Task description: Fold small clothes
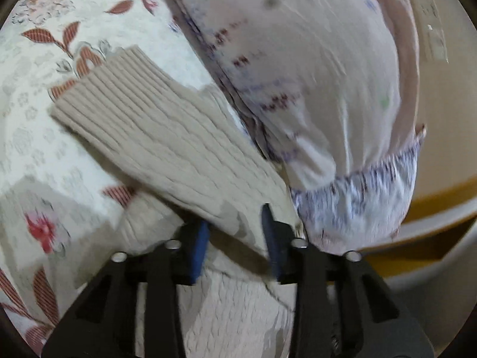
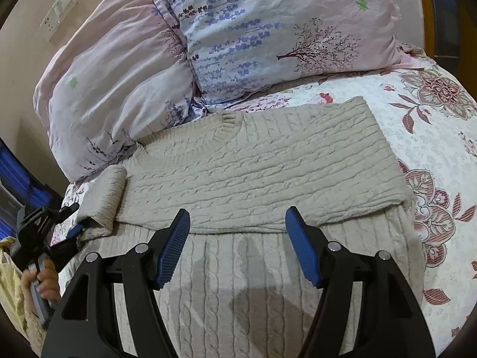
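A beige cable-knit sweater (image 2: pixel 262 161) lies on the bed, one side folded over its body. My right gripper (image 2: pixel 237 244) is open and empty just above the sweater's near part. My left gripper (image 1: pixel 235 241) holds the sweater's sleeve (image 1: pixel 167 140) between its blue pads, lifted and stretching away to the upper left. In the right wrist view the left gripper (image 2: pixel 74 229) shows at the left edge, gripping the rolled sleeve (image 2: pixel 104 197), with a hand behind it.
Two pink and blue printed pillows (image 2: pixel 238 35) lie just behind the sweater; one fills the upper left wrist view (image 1: pixel 313 89). The floral bedsheet (image 2: pixel 441 155) spreads to the right. A beige wall with switches (image 2: pixel 59 9) stands at far left.
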Demonstrator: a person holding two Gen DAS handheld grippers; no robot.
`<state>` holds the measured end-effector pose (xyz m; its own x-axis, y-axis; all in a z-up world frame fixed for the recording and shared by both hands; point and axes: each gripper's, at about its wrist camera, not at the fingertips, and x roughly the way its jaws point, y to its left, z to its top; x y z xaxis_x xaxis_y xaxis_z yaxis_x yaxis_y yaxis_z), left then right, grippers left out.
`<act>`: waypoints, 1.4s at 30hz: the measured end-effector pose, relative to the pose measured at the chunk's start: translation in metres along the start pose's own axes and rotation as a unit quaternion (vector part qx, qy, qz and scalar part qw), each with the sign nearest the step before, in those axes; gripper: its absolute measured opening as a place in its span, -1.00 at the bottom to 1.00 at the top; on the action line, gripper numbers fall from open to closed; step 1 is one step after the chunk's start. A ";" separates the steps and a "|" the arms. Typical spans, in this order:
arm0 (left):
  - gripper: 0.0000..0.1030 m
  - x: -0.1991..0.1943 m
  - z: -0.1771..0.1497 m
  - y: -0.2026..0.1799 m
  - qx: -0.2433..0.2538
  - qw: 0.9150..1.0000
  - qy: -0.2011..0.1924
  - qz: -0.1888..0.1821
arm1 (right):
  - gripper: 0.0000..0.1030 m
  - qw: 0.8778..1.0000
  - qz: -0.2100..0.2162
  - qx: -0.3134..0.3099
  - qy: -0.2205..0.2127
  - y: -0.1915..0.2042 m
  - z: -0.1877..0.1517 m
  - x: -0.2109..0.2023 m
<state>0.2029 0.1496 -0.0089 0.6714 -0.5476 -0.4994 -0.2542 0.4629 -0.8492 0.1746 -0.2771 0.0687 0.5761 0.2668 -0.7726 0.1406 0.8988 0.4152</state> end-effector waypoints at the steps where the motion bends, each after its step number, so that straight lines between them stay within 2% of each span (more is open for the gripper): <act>1: -0.70 -0.001 0.003 -0.001 -0.001 1.000 -0.007 0.004 | 0.32 1.000 0.000 0.000 -0.001 -0.001 0.000 -0.001; 3: -0.76 0.001 0.008 -0.016 0.019 0.999 -0.024 0.011 | 0.32 1.000 -0.002 0.001 -0.007 -0.004 0.001 -0.003; 6: -0.84 0.012 0.001 -0.056 0.082 0.996 -0.037 0.011 | 0.32 1.000 -0.005 0.004 -0.017 -0.009 0.003 -0.009; 9: -0.84 0.031 -0.024 -0.106 0.180 0.983 -0.028 0.001 | 0.32 1.000 -0.008 0.010 -0.025 -0.016 0.004 -0.015; 11: -0.84 0.050 -0.052 -0.136 0.255 0.967 0.004 -0.010 | 0.32 0.999 -0.013 0.016 -0.030 -0.022 0.005 -0.018; 12: -0.80 0.065 -0.072 -0.151 0.299 0.953 0.039 -0.017 | 0.32 0.999 -0.016 0.018 -0.031 -0.025 0.006 -0.019; 13: -0.68 0.076 -0.086 -0.159 0.324 0.944 0.064 -0.017 | 0.32 0.999 -0.020 0.021 -0.031 -0.028 0.006 -0.020; 14: -0.39 0.086 -0.100 -0.164 0.347 0.933 0.090 -0.017 | 0.32 0.999 -0.024 0.025 -0.030 -0.031 0.007 -0.020; 15: -0.25 0.096 -0.118 -0.169 0.375 0.918 0.127 -0.022 | 0.32 0.999 -0.027 0.029 -0.029 -0.034 0.007 -0.020; 16: -0.07 0.099 -0.128 -0.170 0.392 0.909 0.142 -0.025 | 0.32 0.999 -0.030 0.032 -0.029 -0.037 0.007 -0.020; 17: 0.01 0.098 -0.139 -0.171 0.413 0.897 0.154 -0.027 | 0.32 0.998 -0.033 0.036 -0.028 -0.040 0.007 -0.021; 19: 0.13 0.090 -0.141 -0.168 0.426 0.892 0.150 -0.024 | 0.32 0.998 -0.034 0.035 -0.030 -0.041 0.008 -0.023; 21: 0.22 0.077 -0.127 -0.156 0.404 0.903 0.142 -0.024 | 0.31 0.999 -0.032 0.025 -0.033 -0.038 0.010 -0.024; 23: 0.23 0.059 -0.098 -0.132 0.354 0.926 0.131 -0.010 | 0.31 0.999 -0.026 0.007 -0.036 -0.030 0.013 -0.025; 25: 0.23 0.044 -0.077 -0.108 0.322 0.940 0.113 0.021 | 0.28 0.999 -0.015 -0.024 -0.038 -0.016 0.015 -0.023; 27: 0.22 0.027 -0.058 -0.084 0.303 0.947 0.088 0.063 | 0.22 0.997 -0.011 -0.075 -0.035 0.008 0.019 -0.018; 28: 0.21 0.023 -0.055 -0.078 0.298 0.948 0.085 0.072 | 0.19 0.994 -0.011 -0.106 -0.034 0.022 0.021 -0.014; 30: 0.20 0.012 -0.045 -0.063 0.284 0.952 0.077 0.087 | 0.17 0.981 -0.010 -0.193 -0.034 0.062 0.020 -0.003; 32: 0.20 0.007 -0.038 -0.053 0.279 0.952 0.071 0.105 | 0.13 0.958 -0.005 -0.286 -0.032 0.105 0.014 0.013; 33: 0.20 0.006 -0.037 -0.049 0.280 0.951 0.071 0.109 | 0.13 0.950 -0.005 -0.311 -0.031 0.117 0.011 0.019; 34: 0.20 0.005 -0.037 -0.048 0.283 0.950 0.070 0.116 | 0.13 0.935 -0.010 -0.353 -0.030 0.136 0.005 0.028; 37: 0.19 0.006 -0.036 -0.044 0.286 0.947 0.069 0.127 | 0.13 0.903 -0.050 -0.425 -0.032 0.168 -0.006 0.054; 39: 0.19 0.005 -0.035 -0.041 0.285 0.948 0.069 0.126 | 0.07 0.893 -0.075 -0.444 -0.025 0.176 -0.009 0.073; 40: 0.19 0.004 -0.034 -0.040 0.284 0.948 0.068 0.125 | -0.25 0.893 -0.083 -0.443 -0.018 0.175 -0.008 0.081; 41: 0.19 0.005 -0.034 -0.040 0.284 0.948 0.068 0.125 | -0.72 0.899 -0.094 -0.427 -0.002 0.171 -0.004 0.092; 42: 0.19 0.004 -0.034 -0.040 0.284 0.948 0.068 0.125 | -0.82 0.908 -0.093 -0.409 0.004 0.165 0.001 0.095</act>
<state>0.1923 0.1051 0.0170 0.5339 -0.4381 -0.7232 0.0478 0.8696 -0.4915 0.2533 -0.1037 0.0640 0.5968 0.0834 -0.7981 -0.4124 0.8851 -0.2158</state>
